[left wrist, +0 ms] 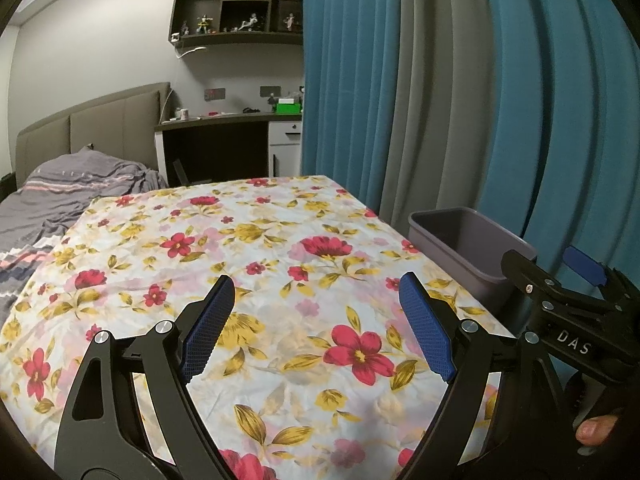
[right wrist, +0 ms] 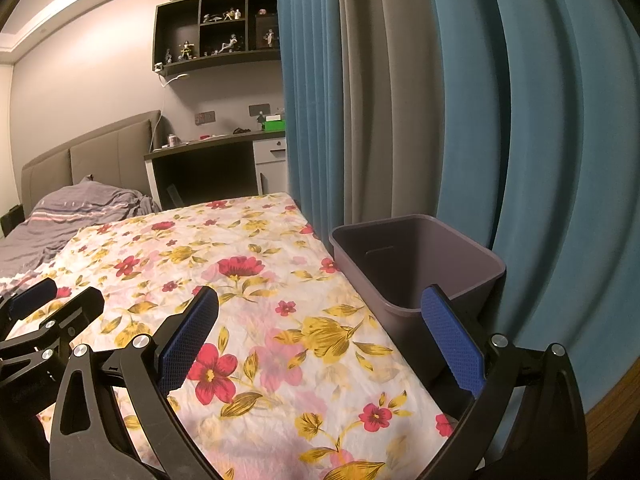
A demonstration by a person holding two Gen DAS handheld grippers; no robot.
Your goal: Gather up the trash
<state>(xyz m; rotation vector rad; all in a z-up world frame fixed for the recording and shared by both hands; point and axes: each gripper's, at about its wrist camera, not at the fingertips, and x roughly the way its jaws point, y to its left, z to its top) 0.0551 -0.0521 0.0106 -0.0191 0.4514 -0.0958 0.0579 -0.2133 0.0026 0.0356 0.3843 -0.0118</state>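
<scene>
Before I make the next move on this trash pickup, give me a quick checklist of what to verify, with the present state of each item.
1. Left gripper open with nothing between its pads: ok.
2. Right gripper open and not holding anything: ok.
3. Bin upright beside the table with its mouth unobstructed: ok.
4. Room in the bin: ok, the part of its inside that shows holds nothing.
5. Trash to pick up on the floral tablecloth: not ok, no piece shows in either view.
6. Grippers apart from each other: ok, the right one sits off to the side of the left, not touching.
</scene>
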